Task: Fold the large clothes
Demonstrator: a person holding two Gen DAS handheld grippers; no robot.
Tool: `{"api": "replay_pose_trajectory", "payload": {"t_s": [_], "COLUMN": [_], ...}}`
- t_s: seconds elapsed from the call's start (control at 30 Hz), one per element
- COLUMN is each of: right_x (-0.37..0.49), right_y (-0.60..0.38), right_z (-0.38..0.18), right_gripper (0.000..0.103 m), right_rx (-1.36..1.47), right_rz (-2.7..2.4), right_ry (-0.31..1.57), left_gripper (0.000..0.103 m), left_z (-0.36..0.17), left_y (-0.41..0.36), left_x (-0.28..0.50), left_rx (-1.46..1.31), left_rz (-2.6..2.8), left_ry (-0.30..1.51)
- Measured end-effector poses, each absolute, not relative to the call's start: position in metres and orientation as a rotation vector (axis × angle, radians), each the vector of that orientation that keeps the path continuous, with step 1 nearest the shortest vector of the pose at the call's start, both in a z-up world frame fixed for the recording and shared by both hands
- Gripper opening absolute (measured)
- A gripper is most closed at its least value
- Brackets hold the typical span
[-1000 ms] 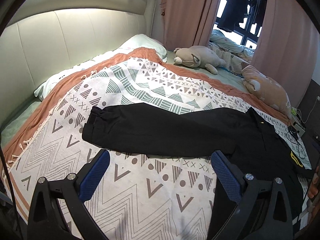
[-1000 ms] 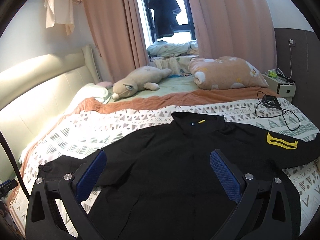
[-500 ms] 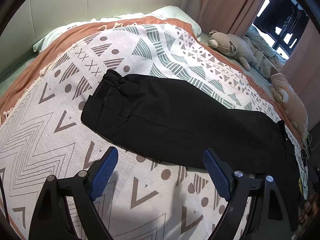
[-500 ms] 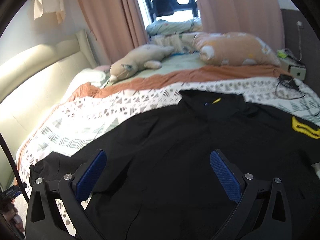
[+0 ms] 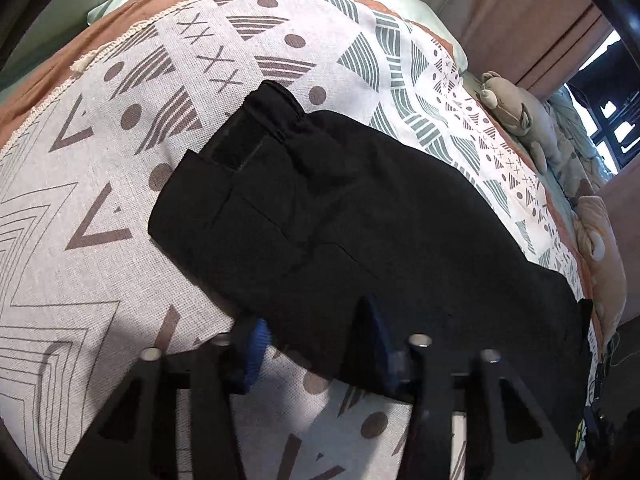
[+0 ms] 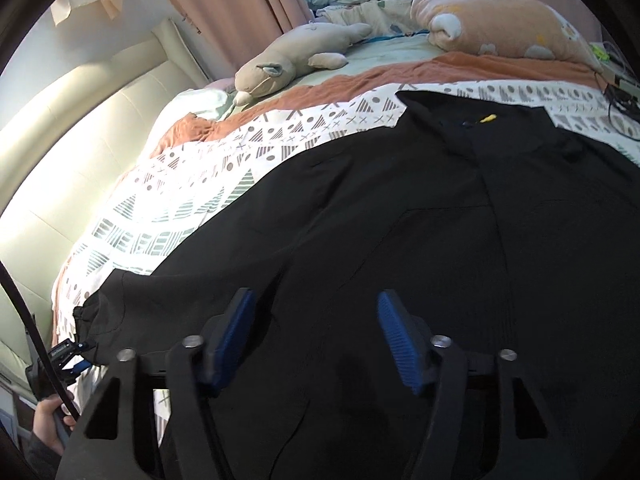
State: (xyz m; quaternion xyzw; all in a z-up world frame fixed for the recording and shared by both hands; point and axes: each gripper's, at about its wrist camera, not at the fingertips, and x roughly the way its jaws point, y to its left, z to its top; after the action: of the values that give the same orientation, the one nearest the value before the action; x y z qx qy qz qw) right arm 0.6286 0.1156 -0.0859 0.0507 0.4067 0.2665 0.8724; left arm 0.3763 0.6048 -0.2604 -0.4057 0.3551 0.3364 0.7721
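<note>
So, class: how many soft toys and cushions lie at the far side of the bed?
2: a grey plush animal near the curtain, and an orange cushion right of it. More may be hidden.

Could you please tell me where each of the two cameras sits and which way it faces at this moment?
Left wrist: rides the left tool, low over the bed, looking along the black jacket sleeve toward its cuff; the fingers straddle the sleeve's near edge, narrowly parted.
Right wrist: rides the right tool, above the jacket body, facing the collar and window; its fingers stand apart, and the person's left hand shows at lower left.
Shared: the jacket, patterned blanket, grey plush toy.
</note>
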Motion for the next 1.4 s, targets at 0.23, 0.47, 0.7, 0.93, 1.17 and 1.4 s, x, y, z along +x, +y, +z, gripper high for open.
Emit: {"api": "replay_pose_trajectory", "payload": {"t_s": [0.23, 0.47, 0.7, 0.93, 1.17, 1.4], "right_x": [0.645, 0.669, 0.696, 0.677, 0.650, 0.597], "right_y": [0.118, 0.143, 0.140, 0.108, 0.063, -0.004], "right_z": [-0.115, -0.147, -0.175, -0.140, -0.091, -0.053], "right_gripper": [0.022, 0.022, 0.051, 0.076, 0.076, 0.076], "right_rx": [0.283, 0.331, 0.414, 0.431, 0.448, 0.449], "right_rz": [0.706, 0.745, 0.755, 0.786, 0.705, 0.636], "right_ry": [0.935, 0.995, 1.116, 1.065, 1.011, 0.912], "left_gripper": [0.006, 0.005, 0.005, 0.004, 0.003, 0.003], "left_z": [-0.206, -0.117, -0.039, 0.019, 0.065, 0.081], "left_y": [0.603, 0.577, 0.531, 0.463, 0.384, 0.317], "left_x": [0.375, 0.386, 0.412, 0.442, 0.481, 0.523], "left_rx": [-0.765, -0.630, -0.528, -0.444, -0.395, -0.370], "left_rz": [0.651, 0.559, 0.453, 0.340, 0.213, 0.104], "left_ry": [0.661, 0.582, 0.516, 0.468, 0.433, 0.453]}}
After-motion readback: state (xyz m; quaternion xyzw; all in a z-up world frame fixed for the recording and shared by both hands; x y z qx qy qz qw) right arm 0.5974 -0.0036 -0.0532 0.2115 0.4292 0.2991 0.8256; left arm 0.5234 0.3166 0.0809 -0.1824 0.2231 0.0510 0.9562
